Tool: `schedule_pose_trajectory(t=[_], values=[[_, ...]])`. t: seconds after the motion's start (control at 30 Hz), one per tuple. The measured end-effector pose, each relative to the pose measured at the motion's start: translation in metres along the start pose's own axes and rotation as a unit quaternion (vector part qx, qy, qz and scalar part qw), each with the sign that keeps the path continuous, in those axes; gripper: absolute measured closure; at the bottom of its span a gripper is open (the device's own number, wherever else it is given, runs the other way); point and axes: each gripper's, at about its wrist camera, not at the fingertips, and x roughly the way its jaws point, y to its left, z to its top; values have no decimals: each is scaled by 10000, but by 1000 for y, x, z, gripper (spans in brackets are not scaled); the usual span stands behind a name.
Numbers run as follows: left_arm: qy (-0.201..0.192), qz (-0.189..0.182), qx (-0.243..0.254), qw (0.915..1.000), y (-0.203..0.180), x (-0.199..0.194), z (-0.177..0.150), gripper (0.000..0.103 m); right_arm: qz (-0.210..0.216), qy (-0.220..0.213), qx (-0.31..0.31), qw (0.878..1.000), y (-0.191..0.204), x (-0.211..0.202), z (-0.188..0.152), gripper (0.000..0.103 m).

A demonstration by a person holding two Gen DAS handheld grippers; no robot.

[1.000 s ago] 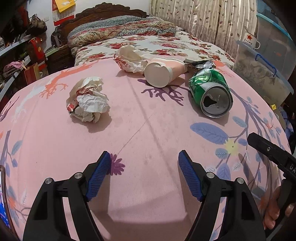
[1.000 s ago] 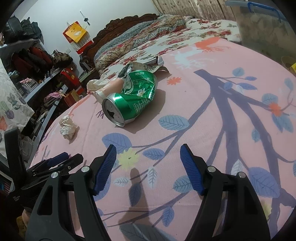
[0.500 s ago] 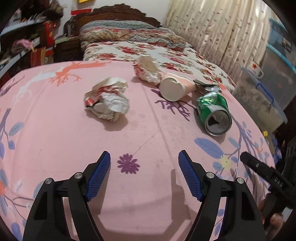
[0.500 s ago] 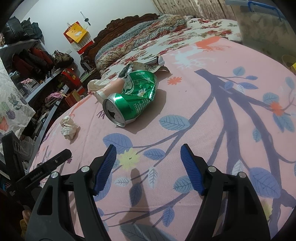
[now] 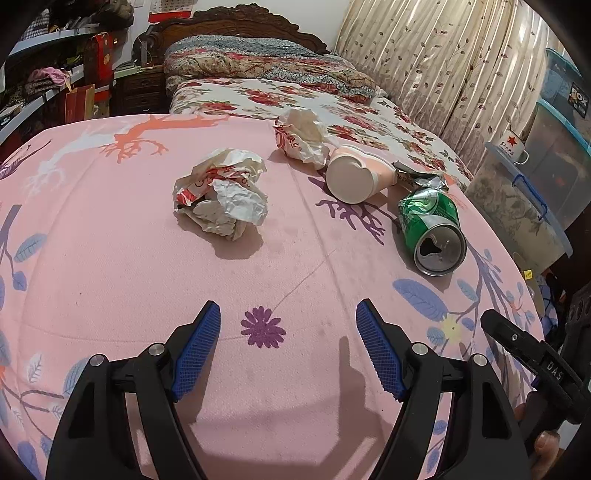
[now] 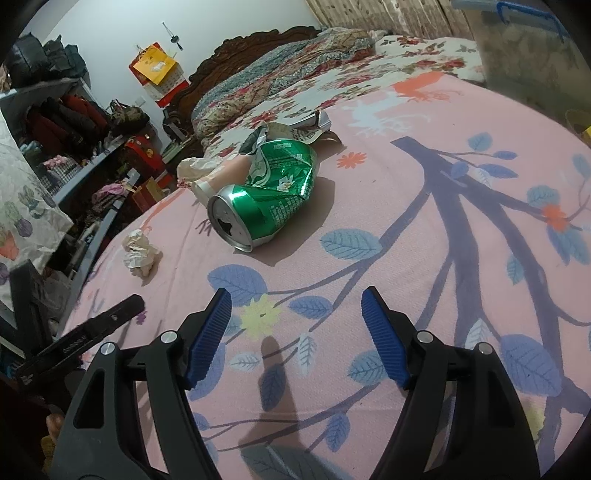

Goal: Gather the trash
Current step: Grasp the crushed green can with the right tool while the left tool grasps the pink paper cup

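Trash lies on a pink flowered blanket (image 5: 110,280). A crumpled white-and-red wrapper (image 5: 221,195) sits ahead of my left gripper (image 5: 288,314), which stands open and empty over the blanket. Farther back are a second crumpled wrapper (image 5: 303,136), a pale paper cup (image 5: 356,177) on its side and a silver foil scrap (image 5: 421,179). A dented green can (image 5: 432,225) lies to the right, its opened top toward me. In the right wrist view the green can (image 6: 269,195) lies ahead and left of my right gripper (image 6: 295,301), also open and empty. The crumpled wrapper (image 6: 138,253) shows small at left.
A made bed with a floral quilt (image 5: 295,99) and carved headboard (image 5: 236,18) lies beyond the blanket. Curtains (image 5: 443,66) and stacked clear storage bins (image 5: 535,192) stand at right, cluttered shelves (image 6: 55,147) at left. The other gripper's black arm (image 5: 532,358) enters at lower right.
The left wrist view has rolled and swung left, so the wrapper now sits nearer the centre and the can farther right. The right wrist view is unchanged apart from the left gripper's arm shifting.
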Motion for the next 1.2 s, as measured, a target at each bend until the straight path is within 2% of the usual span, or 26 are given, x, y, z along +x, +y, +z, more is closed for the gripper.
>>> schedule_pose_trajectory(t=[0.1,0.17,0.33,0.43,0.5,0.53,0.57,0.63,0.73,0.83,0.87,0.97,1.07,1.2], values=[[2,-15,-14,10000,1,0,0,31,226,-133,143,9996,-7,-4,7,29],[-6,-55,-51,10000,1,-1,0,31,201,-294,32,9994,-5,-7,23,29],[-3,-208,-114,9997,2,-1,2,31,288,-428,-425,9978,18,10,97,29],[-13,-277,-161,9995,4,-2,1,31,211,-104,-626,9978,34,50,141,32],[-26,-323,-200,9993,6,-3,1,31,229,261,-572,9978,37,83,162,43],[-32,-347,-223,9991,6,-4,1,31,200,478,-566,9971,38,99,168,63],[-33,-356,-236,9991,7,-4,2,31,176,740,-581,9954,38,115,170,66],[-18,-405,-251,9989,8,-5,2,31,233,777,-661,9945,40,120,167,66],[40,-734,-151,9972,4,-8,4,31,282,677,-1077,9915,52,104,145,67],[54,-1186,-89,9929,-5,-11,26,31,113,484,-1738,9835,64,80,113,67],[13,-1212,-52,9926,-10,-11,40,31,70,422,-1913,9806,67,72,101,68],[74,-1197,36,9928,-23,4,81,31,120,271,-2024,9788,64,53,82,68],[241,-934,53,9953,-35,41,120,32,171,92,-1930,9810,56,38,71,70],[796,-790,21,9937,-48,98,146,39,268,-22,-1639,9861,45,27,68,73]])
